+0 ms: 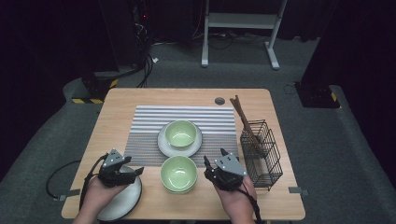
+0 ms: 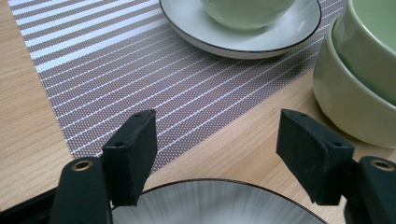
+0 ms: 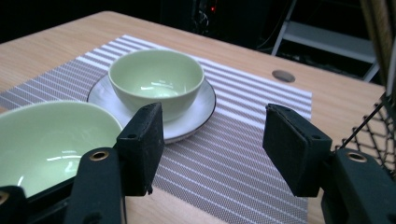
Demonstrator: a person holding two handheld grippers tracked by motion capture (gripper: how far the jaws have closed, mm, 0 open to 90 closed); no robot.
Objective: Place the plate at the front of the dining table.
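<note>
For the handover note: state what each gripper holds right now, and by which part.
Nothing is held. The left gripper hovers open above the grey plate; the right gripper is open beside the stacked green bowls.

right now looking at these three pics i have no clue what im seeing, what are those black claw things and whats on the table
A person sits at a wooden table holding a two-jaw tool in each hand: the left gripper and the right gripper. One picture looks down from above; the other two come from cameras riding on each gripper, so the black jaws rise from the bottom. Both stand open, holding nothing. On the table: a striped placemat, a green bowl on a plate, stacked green bowls, a grey plate and a wire basket with chopsticks.
</note>
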